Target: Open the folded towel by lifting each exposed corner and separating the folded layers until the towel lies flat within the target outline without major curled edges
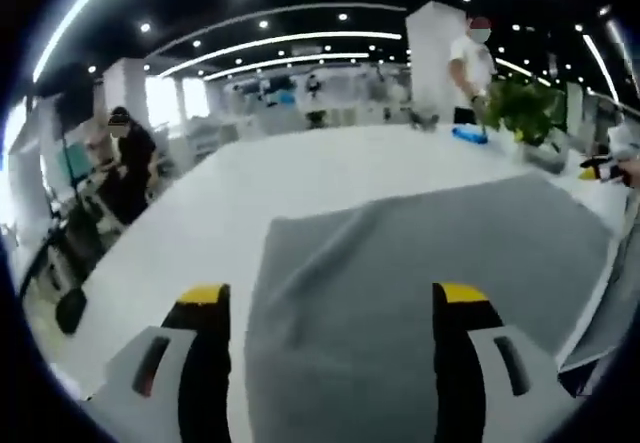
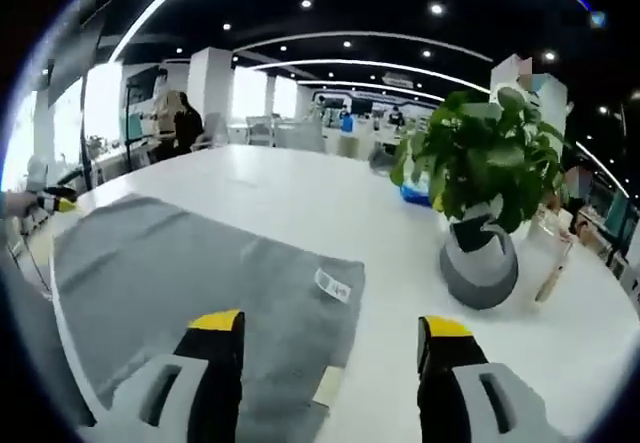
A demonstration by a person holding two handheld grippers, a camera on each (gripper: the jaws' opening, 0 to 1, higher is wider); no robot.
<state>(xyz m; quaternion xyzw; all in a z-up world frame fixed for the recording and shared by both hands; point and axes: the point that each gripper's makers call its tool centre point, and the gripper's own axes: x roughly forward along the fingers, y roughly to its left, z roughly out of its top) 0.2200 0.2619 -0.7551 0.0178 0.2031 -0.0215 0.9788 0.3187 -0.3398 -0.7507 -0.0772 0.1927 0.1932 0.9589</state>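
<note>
The grey towel (image 1: 400, 263) lies spread on the white table (image 1: 300, 173), with soft creases and a slightly raised near-left edge. My left gripper (image 1: 333, 298) hovers open over it, its yellow-tipped jaws wide apart and holding nothing. In the right gripper view the towel (image 2: 200, 273) shows a white label (image 2: 333, 285) near its right corner. My right gripper (image 2: 330, 328) is open too, left jaw over the towel's edge, right jaw over bare table (image 2: 400, 233). The right gripper's tip (image 1: 597, 170) shows at the far right, the left gripper (image 2: 50, 202) at the far left.
A potted plant (image 2: 480, 193) in a grey pot (image 2: 480, 268) stands on the table right of the towel, with a blue object (image 2: 415, 195) behind it. A person in white (image 1: 472, 63) stands at the far edge. Another person in black (image 1: 130, 153) is at the left.
</note>
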